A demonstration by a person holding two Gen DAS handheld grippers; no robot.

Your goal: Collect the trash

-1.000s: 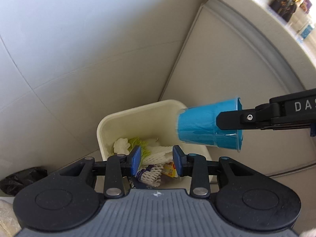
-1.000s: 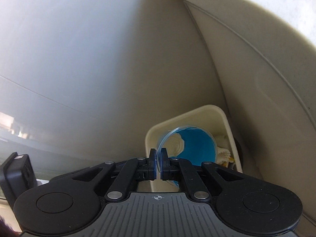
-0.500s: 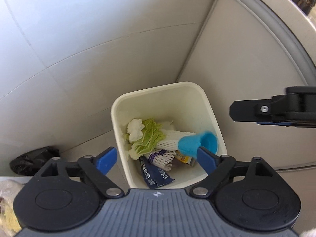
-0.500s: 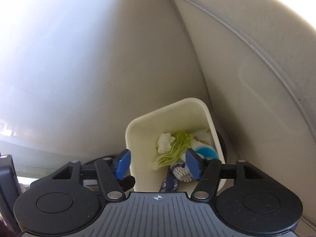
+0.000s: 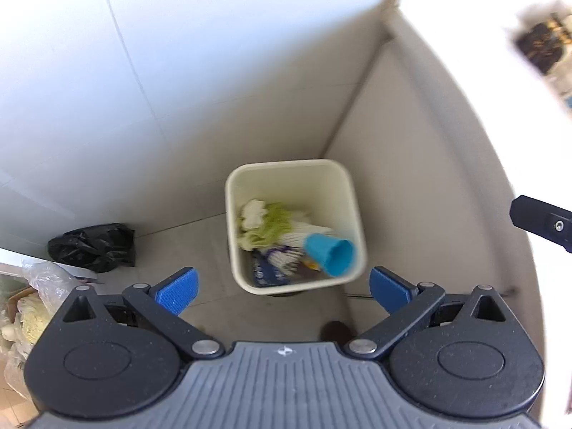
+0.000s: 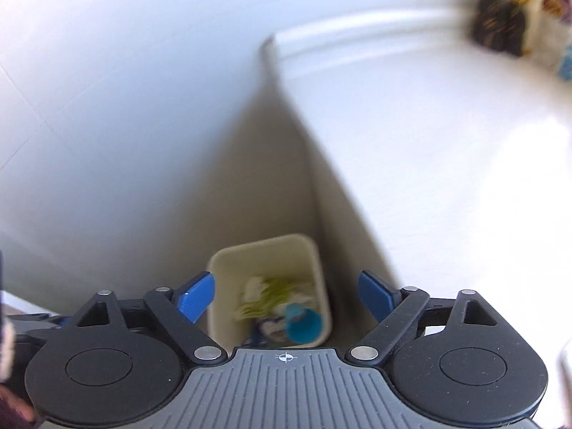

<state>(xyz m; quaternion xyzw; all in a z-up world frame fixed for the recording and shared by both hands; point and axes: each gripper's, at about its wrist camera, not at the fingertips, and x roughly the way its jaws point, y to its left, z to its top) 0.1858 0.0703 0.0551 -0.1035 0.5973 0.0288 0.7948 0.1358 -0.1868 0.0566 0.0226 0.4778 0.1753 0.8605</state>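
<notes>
A cream waste bin (image 5: 246, 175) stands on the floor in a corner below both grippers. It holds a blue plastic cup (image 5: 330, 252) on its side, green leafy scraps (image 5: 266, 223), white foam netting and wrappers. My left gripper (image 5: 282, 289) is open and empty, high above the bin. My right gripper (image 6: 286, 295) is open and empty too, also above the bin (image 6: 228, 261), where the cup (image 6: 302, 323) shows again. One of the right gripper's fingers (image 5: 543, 220) shows at the right edge of the left wrist view.
A black plastic bag (image 5: 93, 246) lies on the floor left of the bin. A clear bag with pale scraps (image 5: 25, 304) sits at the far left. A white counter (image 6: 447, 143) with dark packets (image 6: 500, 25) rises on the right. Walls close the corner.
The right gripper opened and dropped the blue cup into the bin. The left gripper opened too. Both grippers have since risen away from the bin.
</notes>
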